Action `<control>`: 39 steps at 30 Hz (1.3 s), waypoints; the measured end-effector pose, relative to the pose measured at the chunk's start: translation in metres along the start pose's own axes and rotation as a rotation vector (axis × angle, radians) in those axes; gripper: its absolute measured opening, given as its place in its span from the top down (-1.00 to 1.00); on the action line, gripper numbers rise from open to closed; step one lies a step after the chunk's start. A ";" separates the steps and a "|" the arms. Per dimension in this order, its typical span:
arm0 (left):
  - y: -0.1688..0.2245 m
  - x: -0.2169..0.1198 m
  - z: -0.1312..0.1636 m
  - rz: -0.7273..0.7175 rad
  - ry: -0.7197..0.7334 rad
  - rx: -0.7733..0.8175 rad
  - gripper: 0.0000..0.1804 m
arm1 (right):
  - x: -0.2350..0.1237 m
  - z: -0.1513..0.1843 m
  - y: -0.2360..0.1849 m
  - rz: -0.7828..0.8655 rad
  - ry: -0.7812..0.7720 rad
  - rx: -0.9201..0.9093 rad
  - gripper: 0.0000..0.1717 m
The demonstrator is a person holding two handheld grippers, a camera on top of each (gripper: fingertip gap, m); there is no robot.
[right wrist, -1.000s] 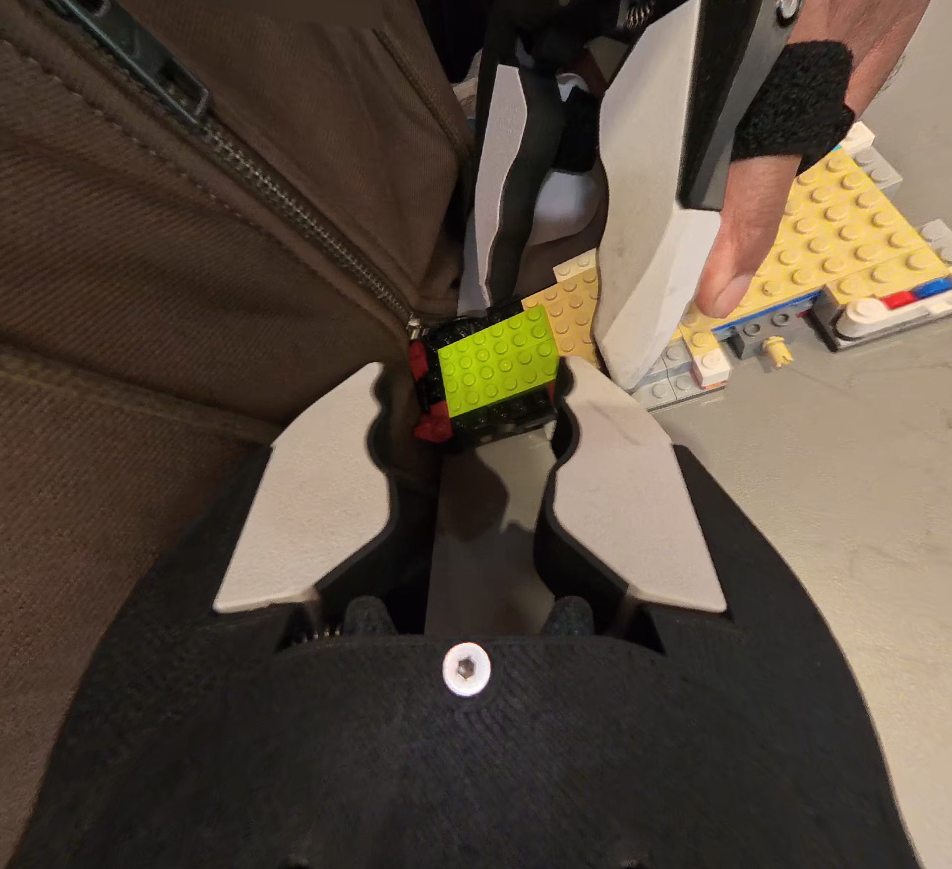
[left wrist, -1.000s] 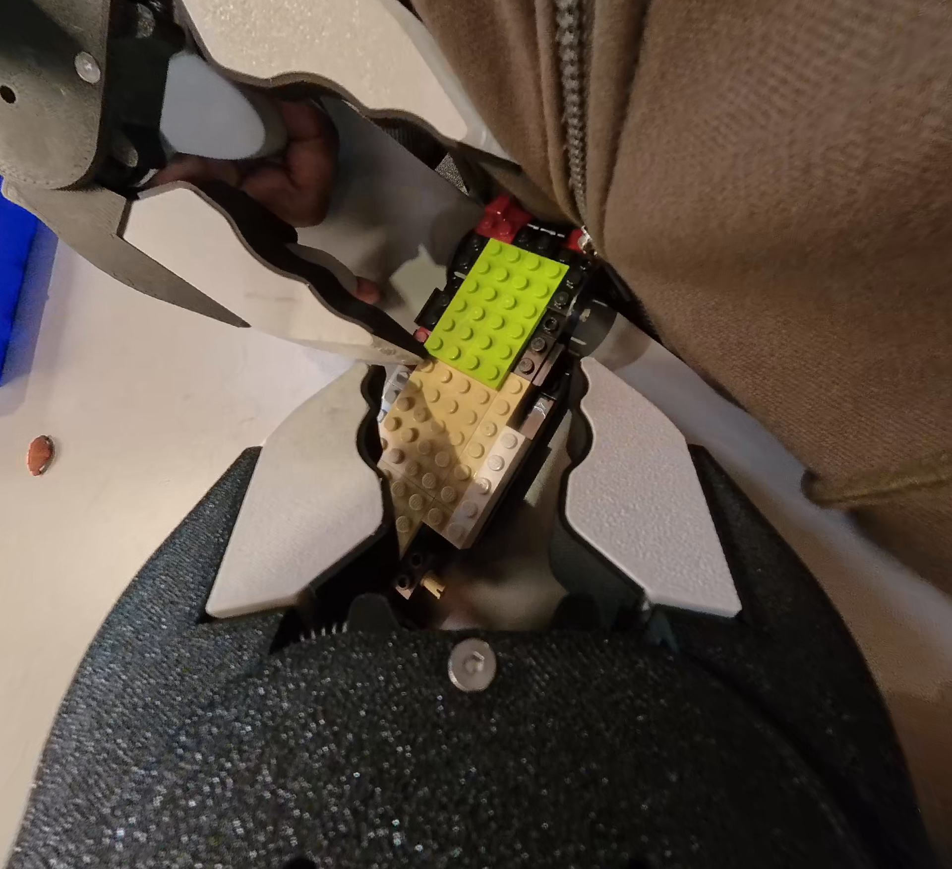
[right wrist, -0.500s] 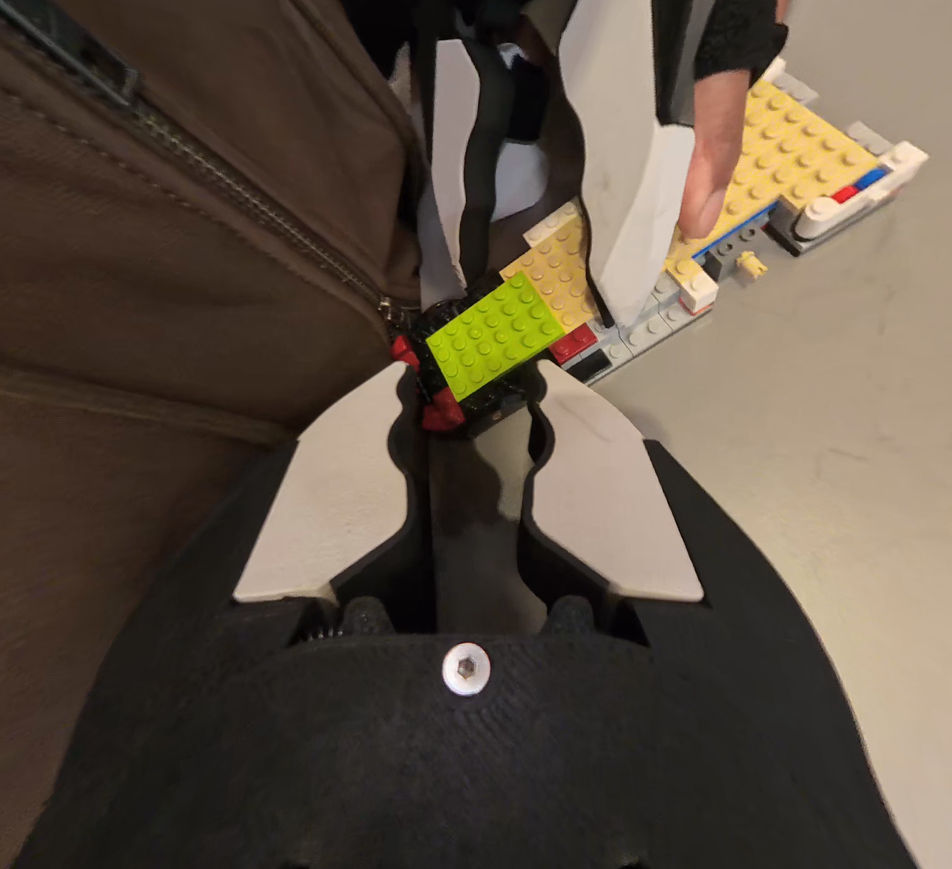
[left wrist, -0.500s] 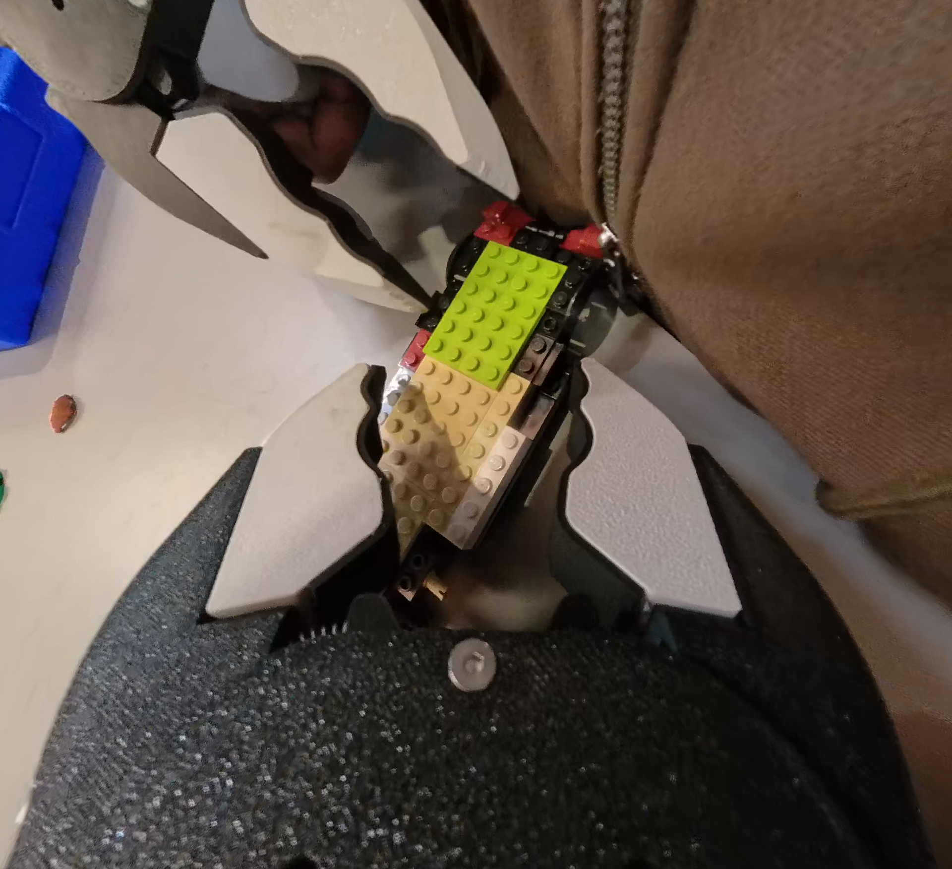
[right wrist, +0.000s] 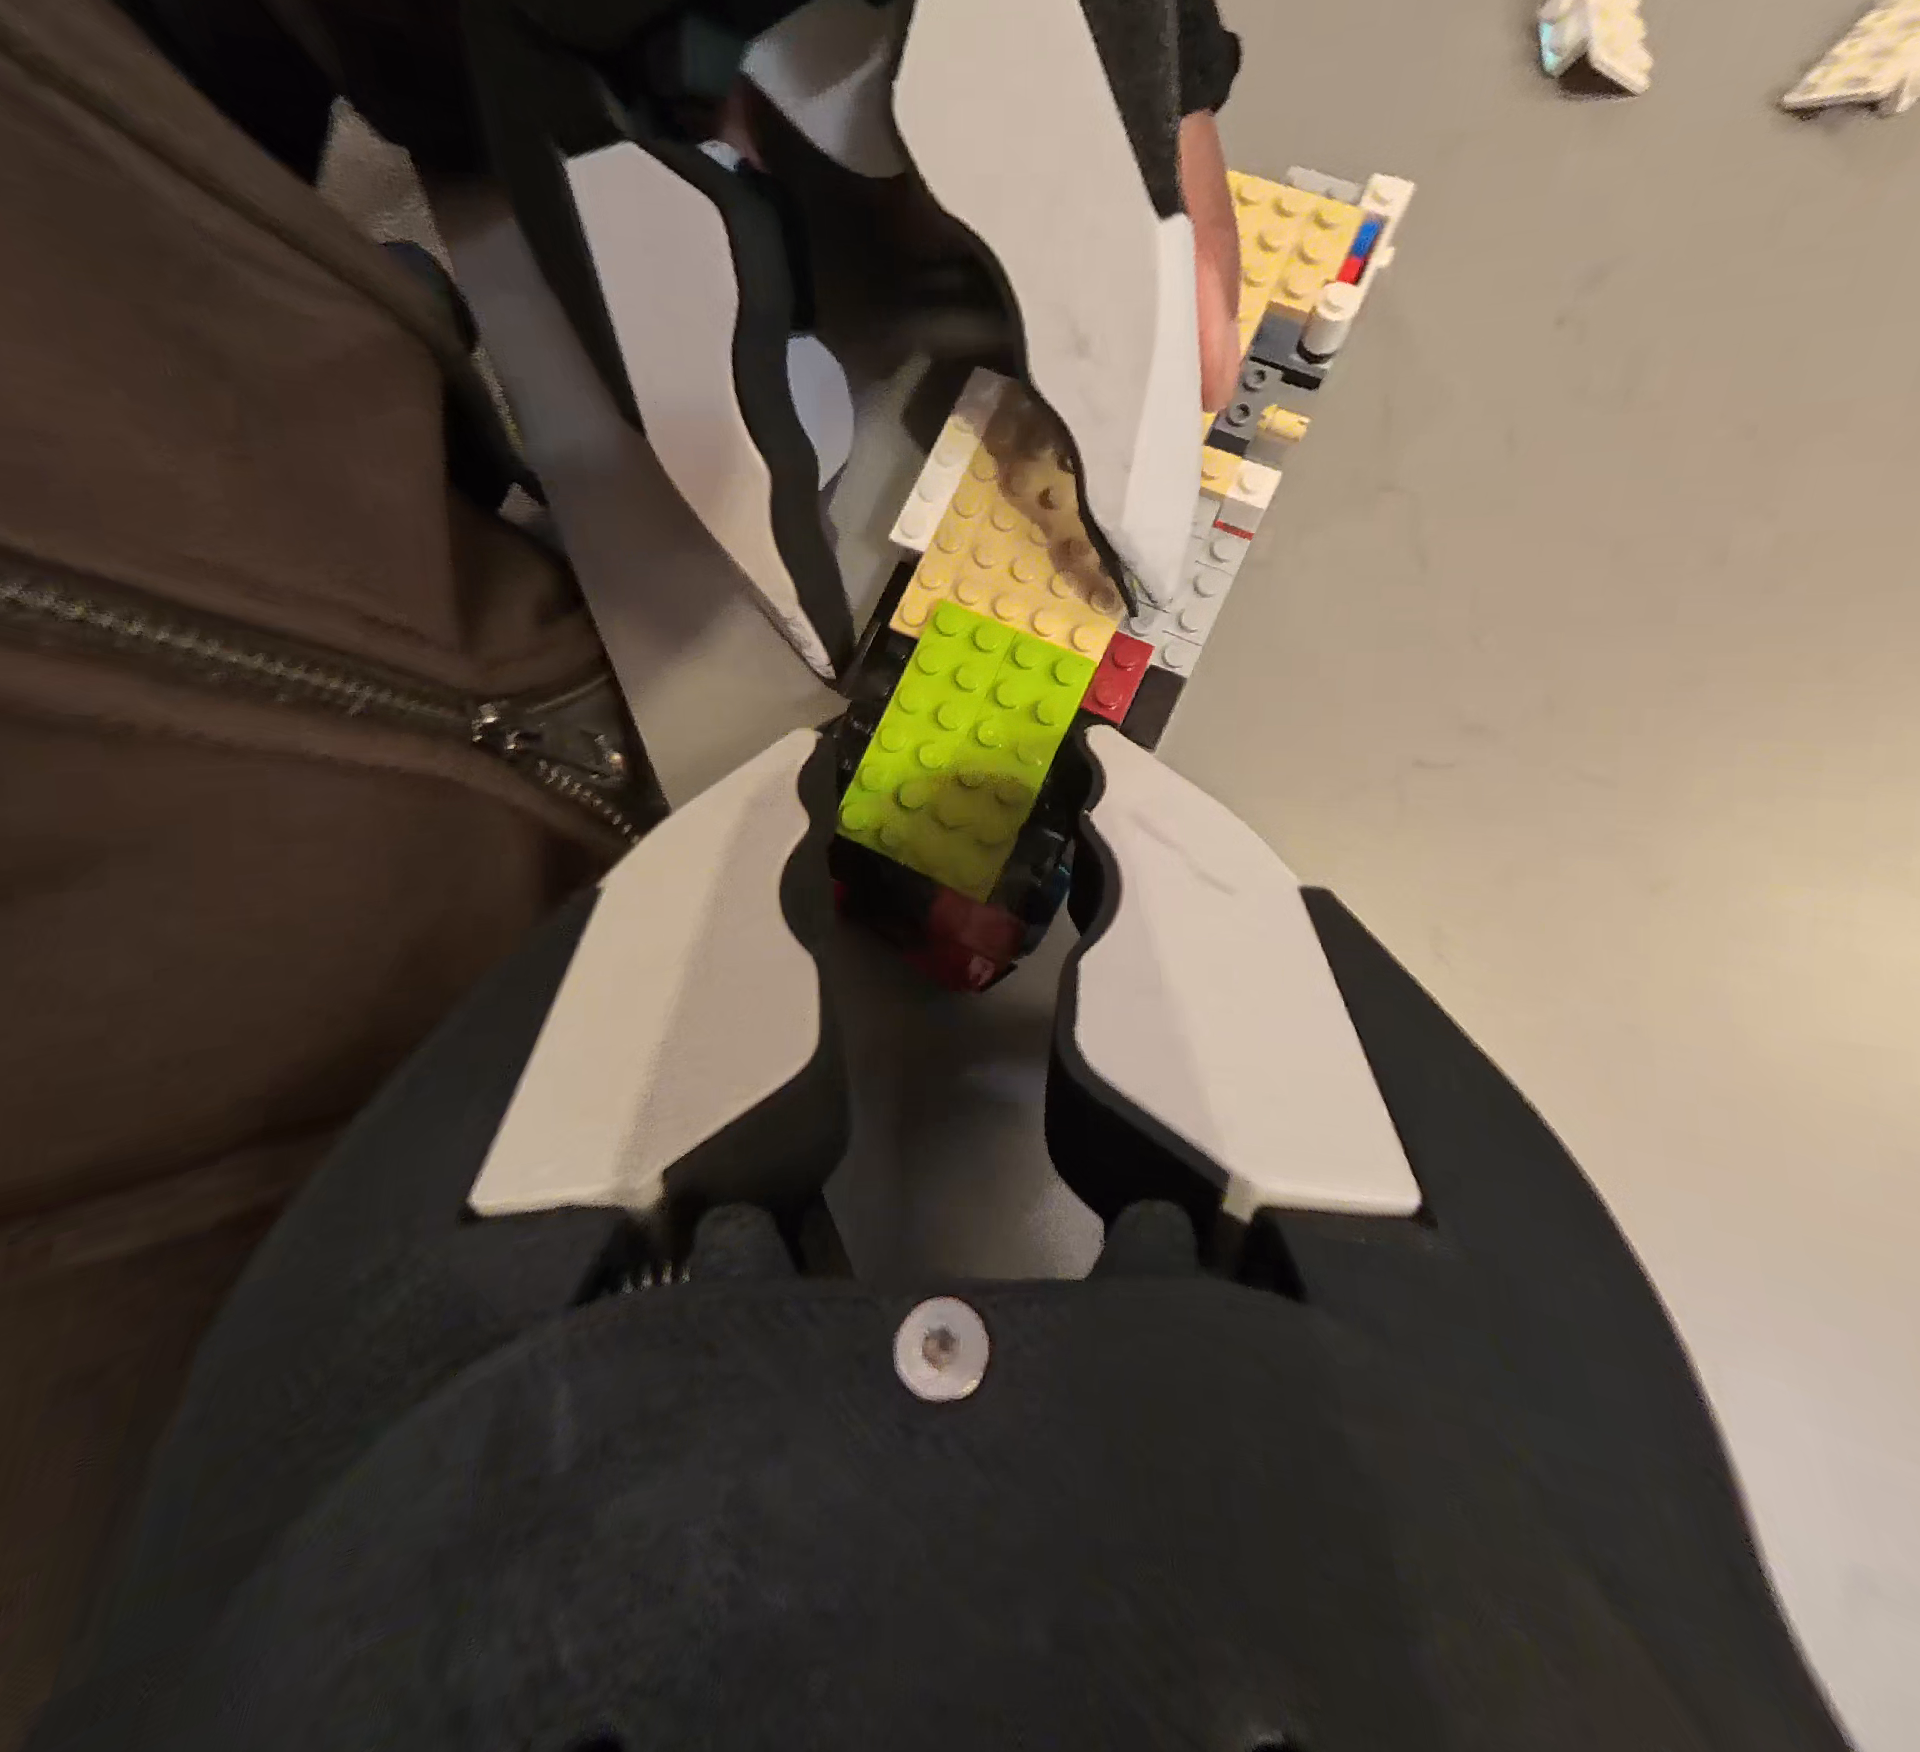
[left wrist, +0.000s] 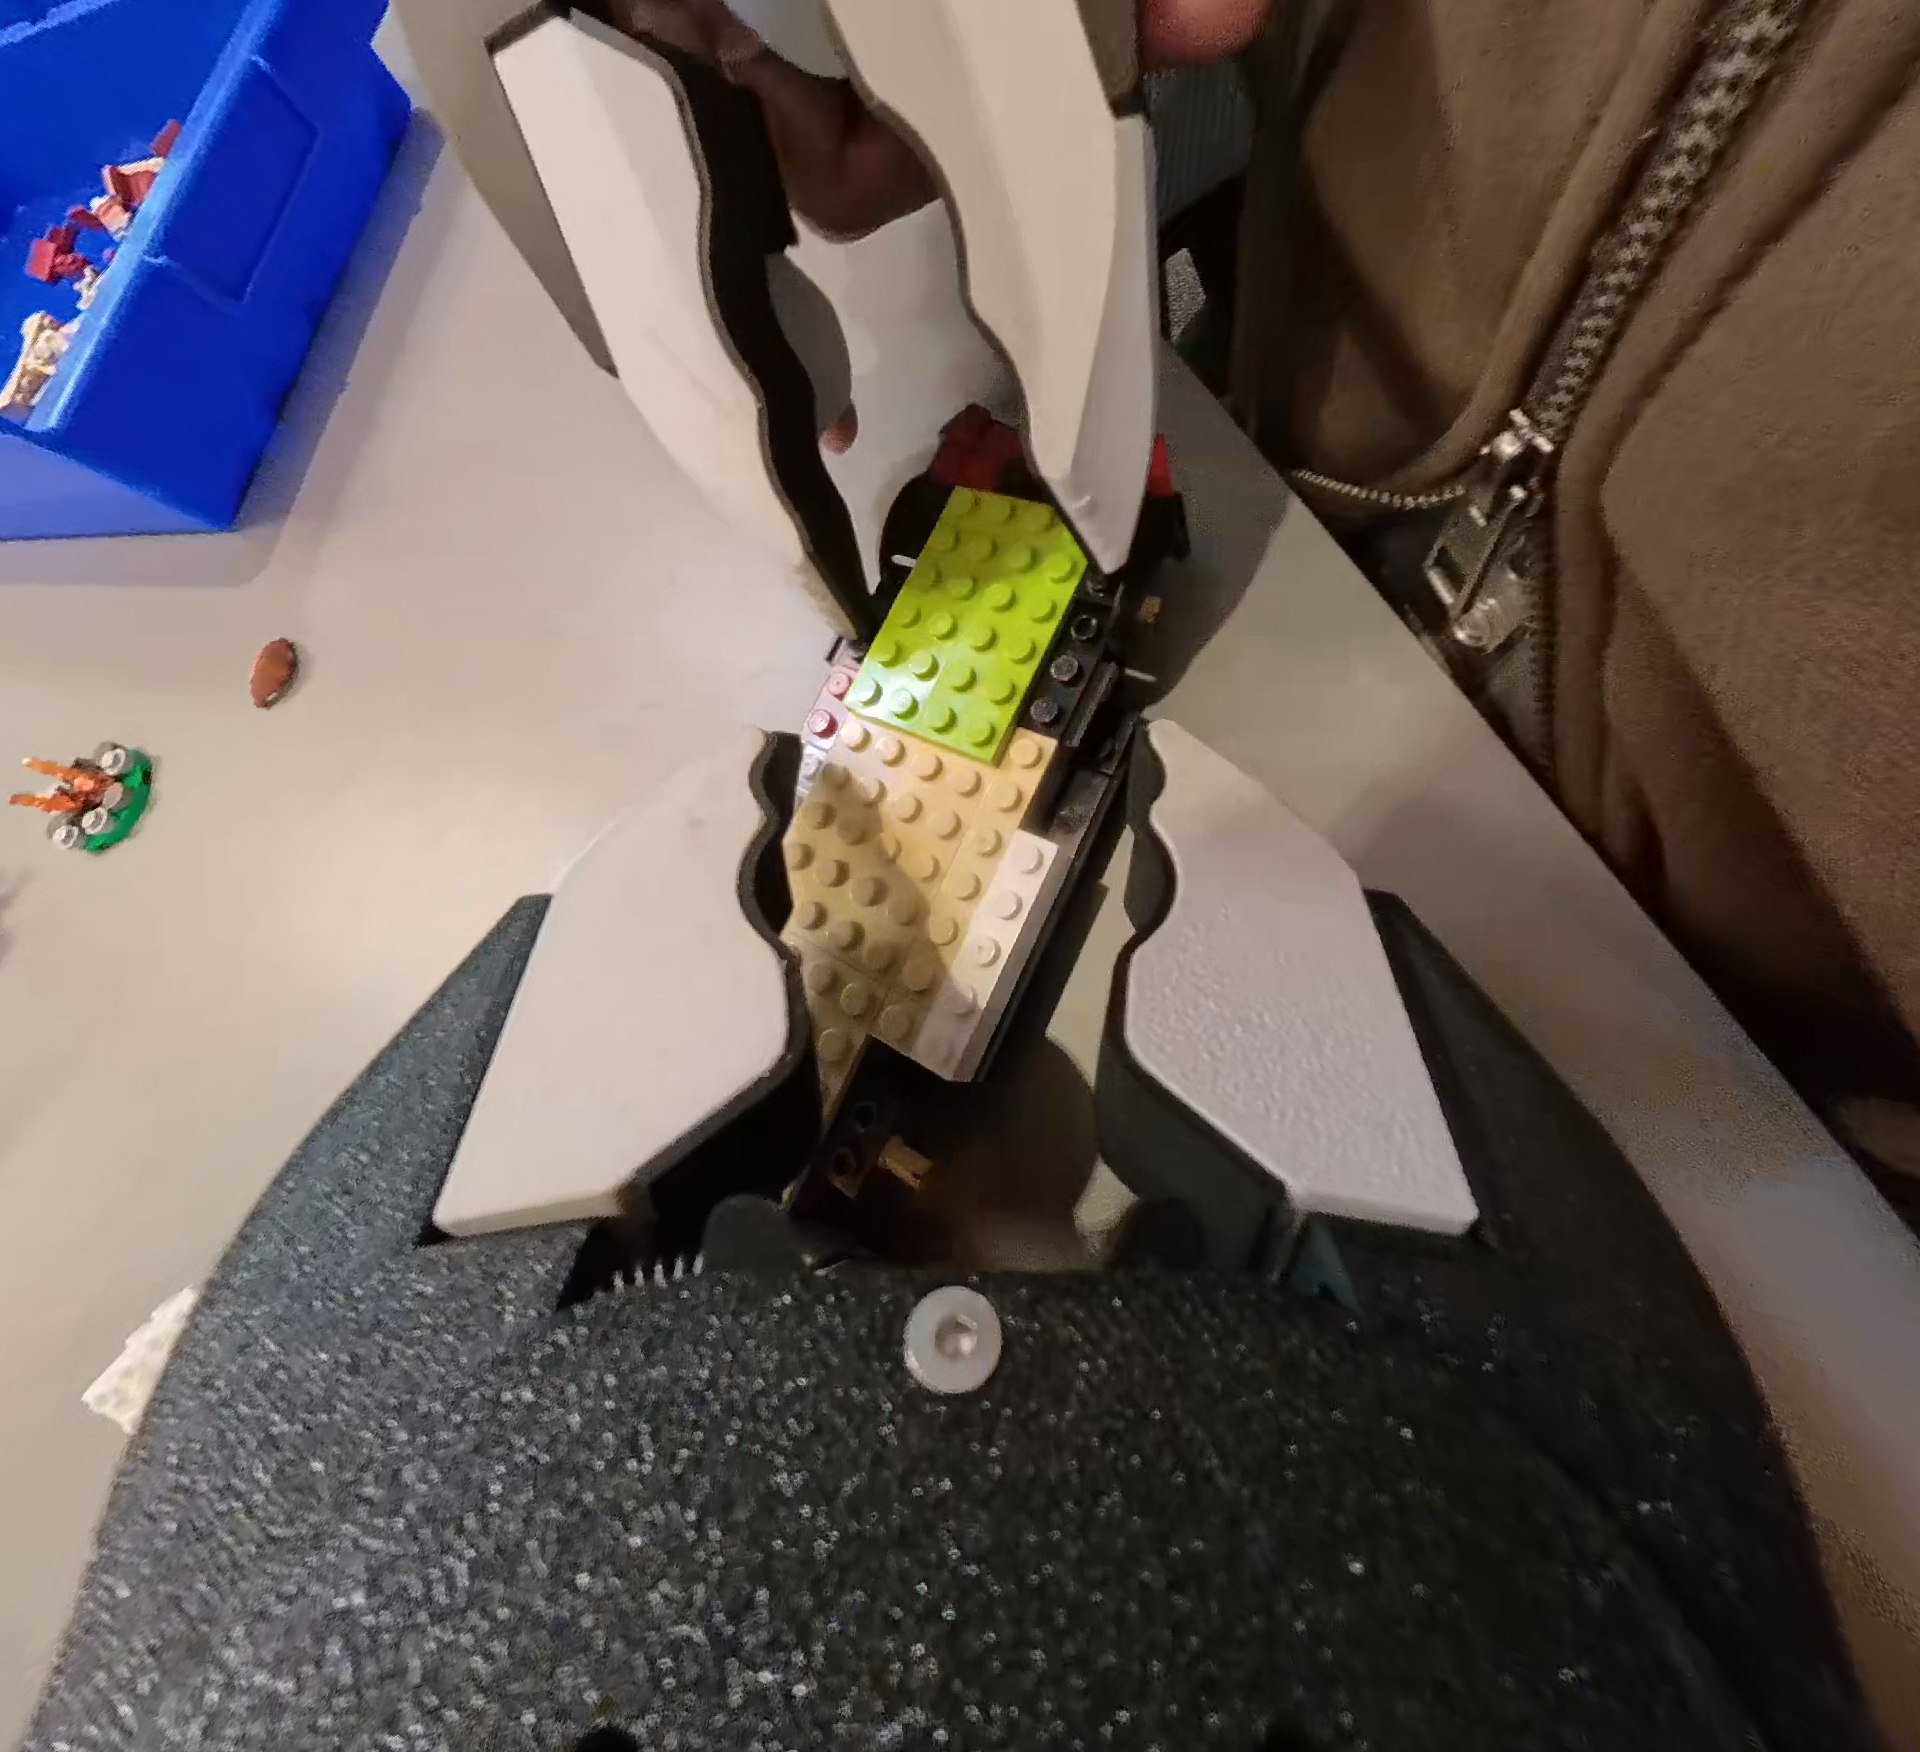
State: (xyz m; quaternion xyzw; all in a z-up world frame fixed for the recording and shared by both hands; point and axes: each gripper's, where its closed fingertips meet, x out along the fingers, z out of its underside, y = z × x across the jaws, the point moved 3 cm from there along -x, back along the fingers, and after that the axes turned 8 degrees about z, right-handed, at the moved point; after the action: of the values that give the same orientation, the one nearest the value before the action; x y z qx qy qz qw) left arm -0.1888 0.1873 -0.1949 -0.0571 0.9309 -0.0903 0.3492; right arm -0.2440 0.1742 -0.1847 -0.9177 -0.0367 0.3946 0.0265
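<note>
left gripper [left wrist: 951, 767]: clenched on the tan end of the brick model [left wrist: 914, 871], fingers pressed against both long sides. right gripper [right wrist: 951, 767]: clenched on the opposite end, pads bearing on the black block under the green plate [right wrist: 966, 746]. the model spans the two grippers, close to the table [left wrist: 468, 663] edge and beside a brown jacket [left wrist: 1662, 352]. a blue bin [left wrist: 208, 248] stands well apart. change from one second ago: the right gripper stood wider and short of the green plate, and it now clamps that end.

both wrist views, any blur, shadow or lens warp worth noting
Left wrist view: blue bin and far gripper smeared by motion, straight table edge bowed by the wide lens. Right wrist view: white bricks soft, finger shadow darkening the tan plate, lime plate fairly sharp.
</note>
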 end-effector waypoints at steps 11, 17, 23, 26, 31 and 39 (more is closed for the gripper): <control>-0.001 -0.013 -0.005 0.066 0.090 -0.154 0.15 | 0.002 -0.002 0.002 0.084 -0.058 0.021 0.53; -0.036 -0.053 -0.002 0.067 0.178 -0.361 -0.05 | -0.001 0.001 0.008 -0.001 -0.054 -0.032 0.67; -0.048 -0.044 0.037 0.197 0.040 -0.531 -0.17 | -0.005 0.003 0.013 -0.116 -0.089 -0.080 0.64; -0.038 -0.032 0.045 0.242 -0.012 -0.525 -0.15 | -0.008 0.001 0.009 -0.136 -0.081 -0.028 0.59; -0.030 -0.033 0.043 0.252 -0.002 -0.556 0.01 | -0.005 0.002 0.004 -0.063 -0.057 0.017 0.47; -0.008 -0.029 0.029 0.307 0.038 -0.601 0.09 | -0.003 0.003 0.008 0.035 -0.065 -0.046 0.49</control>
State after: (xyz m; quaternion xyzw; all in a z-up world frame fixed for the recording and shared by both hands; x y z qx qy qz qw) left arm -0.1470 0.1805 -0.1959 -0.0147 0.9200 0.2408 0.3090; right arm -0.2475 0.1663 -0.1852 -0.9053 -0.0306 0.4236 -0.0028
